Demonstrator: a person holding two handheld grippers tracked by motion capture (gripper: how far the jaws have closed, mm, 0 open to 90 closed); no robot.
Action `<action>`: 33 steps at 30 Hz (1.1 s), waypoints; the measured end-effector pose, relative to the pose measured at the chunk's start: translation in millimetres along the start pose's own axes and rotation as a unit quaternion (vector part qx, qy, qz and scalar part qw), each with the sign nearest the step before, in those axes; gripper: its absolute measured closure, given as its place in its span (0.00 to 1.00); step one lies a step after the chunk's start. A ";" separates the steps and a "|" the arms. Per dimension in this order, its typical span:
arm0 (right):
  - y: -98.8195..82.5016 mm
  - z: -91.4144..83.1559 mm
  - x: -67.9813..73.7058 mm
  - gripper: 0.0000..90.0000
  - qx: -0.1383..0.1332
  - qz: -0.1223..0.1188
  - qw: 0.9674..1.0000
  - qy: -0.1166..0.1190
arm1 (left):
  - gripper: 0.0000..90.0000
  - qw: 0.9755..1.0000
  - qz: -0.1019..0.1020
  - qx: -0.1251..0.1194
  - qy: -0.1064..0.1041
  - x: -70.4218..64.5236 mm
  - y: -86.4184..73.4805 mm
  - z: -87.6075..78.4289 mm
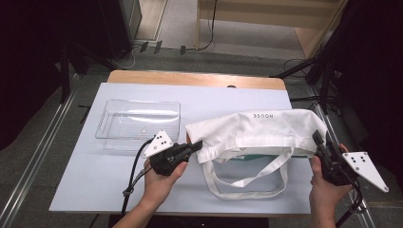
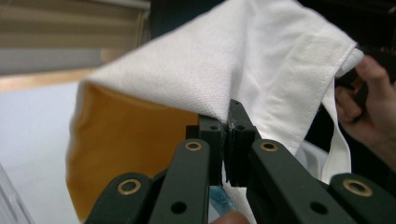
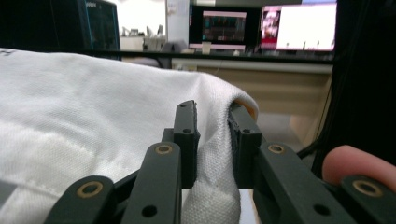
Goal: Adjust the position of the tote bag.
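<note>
Overhead plus two close claw-mounted views

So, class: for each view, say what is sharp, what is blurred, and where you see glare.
High view: even light, glare streaks on the clear tray, dark surroundings. Left gripper view: bag weave sharp near the jaws, the table behind soft. Right gripper view: cloth crisp at the jaws, the screens behind bright and blurred.

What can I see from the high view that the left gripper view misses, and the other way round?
The high view alone takes in the clear plastic tray, the table, the bag's looped handles and its printed lettering. The left gripper view alone gives the orange inside of the bag, close up. Both share the white tote bag, with the left gripper shut on its edge, and the person's right hand.
</note>
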State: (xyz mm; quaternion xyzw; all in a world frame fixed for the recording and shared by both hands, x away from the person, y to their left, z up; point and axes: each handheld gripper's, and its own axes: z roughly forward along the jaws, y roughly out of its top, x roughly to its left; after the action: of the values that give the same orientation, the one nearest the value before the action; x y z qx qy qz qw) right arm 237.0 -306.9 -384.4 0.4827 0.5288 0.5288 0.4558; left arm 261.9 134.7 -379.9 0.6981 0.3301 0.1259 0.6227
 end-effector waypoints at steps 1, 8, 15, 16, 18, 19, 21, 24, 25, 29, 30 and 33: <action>5.1 -5.7 2.3 0.86 -0.013 -0.005 1.000 -0.001 | 0.98 1.000 0.003 -0.005 0.003 -0.5 2.9 -1.5; -20.6 -8.3 8.6 0.86 0.025 0.012 0.999 -0.034 | 0.98 0.998 -0.021 0.056 0.031 12.0 -20.7 17.2; -32.6 -8.6 9.5 0.86 0.035 0.012 0.999 -0.038 | 0.88 0.996 -0.011 0.069 0.048 12.3 -24.4 17.6; -34.1 -9.0 9.7 0.86 0.038 0.012 0.998 -0.039 | 0.85 0.997 -0.013 0.068 0.041 12.3 -24.0 16.1; -38.9 -8.1 9.1 0.86 0.043 0.012 0.998 -0.042 | 0.74 0.998 -0.014 0.057 -0.002 13.6 -23.3 10.0; -38.9 -8.1 9.1 0.86 0.043 0.012 0.998 -0.042 | 0.69 0.998 -0.014 0.057 -0.002 13.6 -23.3 10.0; -41.1 -7.3 8.6 0.86 0.046 0.011 0.998 -0.045 | 0.61 0.998 -0.015 0.056 -0.003 14.8 -23.1 4.9; -41.6 -6.2 9.4 0.85 0.045 0.010 0.998 -0.044 | 0.53 0.998 -0.017 0.052 0.019 16.4 -22.3 -5.6; -41.8 -5.7 11.3 0.85 0.045 0.007 0.998 -0.042 | 0.49 0.998 -0.015 0.047 0.023 17.4 -21.4 -9.1; -43.0 -4.2 13.4 0.85 0.048 0.002 0.998 -0.040 | 0.46 0.999 -0.029 0.024 0.023 22.5 -15.7 -18.8; -43.5 -3.5 14.0 0.85 0.049 0.002 0.998 -0.039 | 0.46 0.999 -0.028 0.018 0.025 22.4 -14.3 -20.3; -44.4 -2.5 15.5 0.85 0.052 0.000 0.998 -0.037 | 0.42 0.999 -0.014 0.021 0.025 15.2 -12.6 -18.6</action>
State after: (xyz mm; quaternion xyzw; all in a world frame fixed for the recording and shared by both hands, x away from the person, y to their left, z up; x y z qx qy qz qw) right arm 231.4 -290.7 -428.2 0.5245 0.5385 0.4824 0.4496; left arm 258.5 158.7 -391.9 0.7028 0.3580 0.1275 0.6014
